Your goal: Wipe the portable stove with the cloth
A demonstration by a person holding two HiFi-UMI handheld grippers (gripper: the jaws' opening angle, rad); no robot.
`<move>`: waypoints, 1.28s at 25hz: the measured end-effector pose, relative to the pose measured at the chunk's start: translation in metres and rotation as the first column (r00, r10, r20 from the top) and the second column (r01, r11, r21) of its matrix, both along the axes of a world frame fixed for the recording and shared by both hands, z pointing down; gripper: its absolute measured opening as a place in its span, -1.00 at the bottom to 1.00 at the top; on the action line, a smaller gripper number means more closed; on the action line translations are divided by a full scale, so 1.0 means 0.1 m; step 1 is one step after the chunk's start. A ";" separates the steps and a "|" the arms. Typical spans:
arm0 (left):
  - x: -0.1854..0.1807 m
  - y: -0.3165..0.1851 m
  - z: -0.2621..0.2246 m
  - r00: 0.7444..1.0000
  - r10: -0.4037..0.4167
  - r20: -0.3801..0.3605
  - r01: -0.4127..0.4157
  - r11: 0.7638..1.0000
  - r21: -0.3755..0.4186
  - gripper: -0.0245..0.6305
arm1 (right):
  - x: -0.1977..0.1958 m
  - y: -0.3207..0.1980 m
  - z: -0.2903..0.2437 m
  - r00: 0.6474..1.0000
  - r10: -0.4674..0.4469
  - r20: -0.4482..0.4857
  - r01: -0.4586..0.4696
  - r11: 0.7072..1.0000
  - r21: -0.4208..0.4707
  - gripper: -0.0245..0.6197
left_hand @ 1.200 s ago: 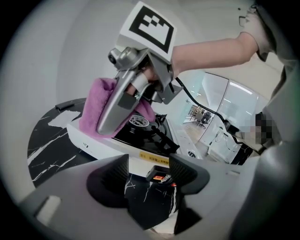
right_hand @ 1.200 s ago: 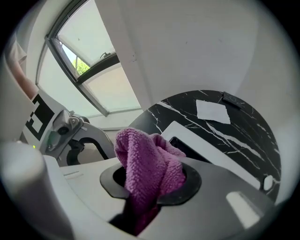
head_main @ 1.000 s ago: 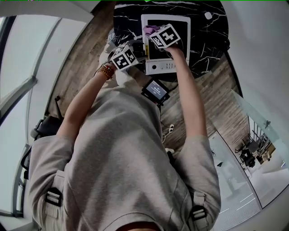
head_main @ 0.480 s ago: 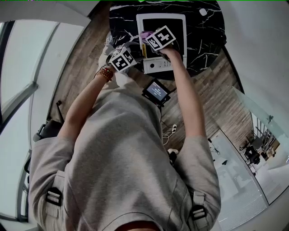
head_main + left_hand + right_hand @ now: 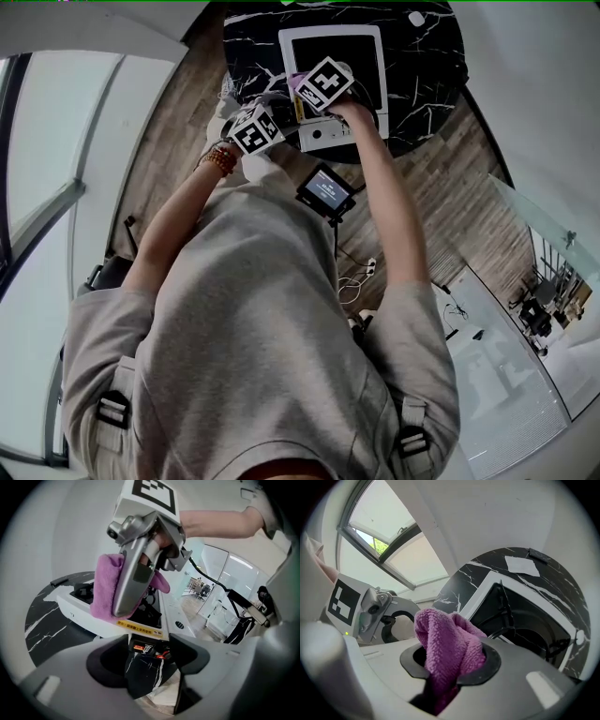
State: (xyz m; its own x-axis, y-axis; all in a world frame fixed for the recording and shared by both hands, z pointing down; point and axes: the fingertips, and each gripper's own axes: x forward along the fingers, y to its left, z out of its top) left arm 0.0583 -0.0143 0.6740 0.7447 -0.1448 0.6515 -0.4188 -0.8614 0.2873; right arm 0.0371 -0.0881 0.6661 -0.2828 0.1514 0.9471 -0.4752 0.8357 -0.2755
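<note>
In the head view, the portable stove (image 5: 343, 64) is seen on the black marble worktop (image 5: 427, 70), its control panel turned toward the person. The right tool (image 5: 312, 90) is held over the stove's left edge, where the purple cloth (image 5: 297, 81) is pressed between tool and stove. The left tool (image 5: 273, 112) is held just off the stove's near left corner, apart from the stove. In the left gripper view, that tool's jaws are shown standing wide apart with nothing gripped; only the worktop and the stove's yellow-labelled side wall (image 5: 138, 628) are seen beyond them, and the cloth is seen bunched against the stove's upper edge. In the right gripper view, the jaws are shown closed on the cloth, which bulges up from between them, and the stove's black burner grate (image 5: 520, 630) is seen just beside it.
</note>
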 end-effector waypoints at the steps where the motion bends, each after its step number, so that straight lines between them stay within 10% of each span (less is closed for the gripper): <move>1: 0.01 0.02 0.00 1.000 0.002 0.000 -0.002 1.000 0.002 -0.15 | 0.00 0.01 0.00 1.000 -0.012 -0.006 0.012 1.000 0.000 -0.53; 32: -0.02 0.16 -0.01 1.000 -0.007 -0.008 0.007 1.000 0.019 -0.14 | 0.05 0.45 0.06 0.940 -0.326 -0.103 0.320 0.945 -0.073 -0.53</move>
